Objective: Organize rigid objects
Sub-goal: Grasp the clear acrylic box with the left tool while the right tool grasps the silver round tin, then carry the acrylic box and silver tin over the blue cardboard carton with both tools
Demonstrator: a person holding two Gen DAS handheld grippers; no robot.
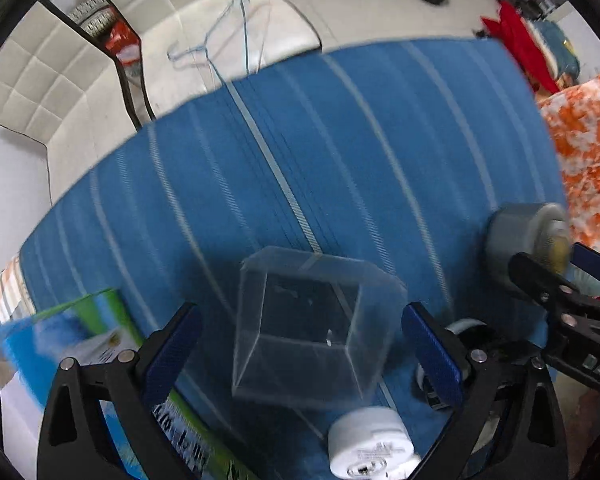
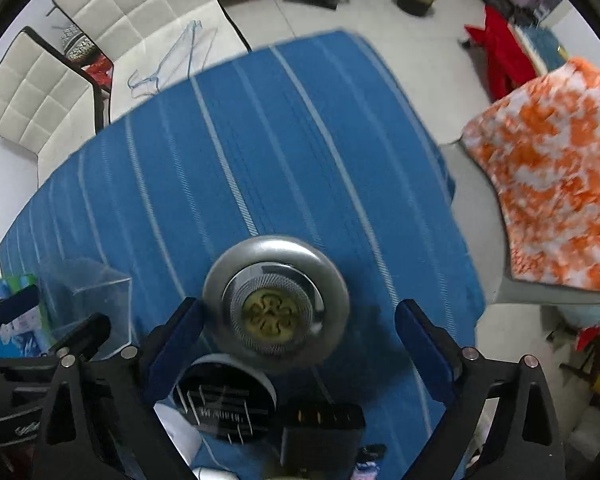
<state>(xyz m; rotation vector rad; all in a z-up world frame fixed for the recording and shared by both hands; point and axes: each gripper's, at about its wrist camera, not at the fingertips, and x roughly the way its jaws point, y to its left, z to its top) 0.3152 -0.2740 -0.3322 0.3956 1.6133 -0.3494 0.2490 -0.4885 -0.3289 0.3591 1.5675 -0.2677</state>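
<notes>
Your left gripper gapes around clear box, gripping nothing; right gripper wide around silver disc (contact unclear). Sorting barely begun.

The worktop wears a blue cloth with thin white stripes. A clear see-through box shows that blue through its walls. The round tin is silver-grey with a dull gold centre. Beside the box lies a green, blue and white carton. An orange-and-white blotched blanket hangs at the right. The tongs are black with blue pads.
</notes>
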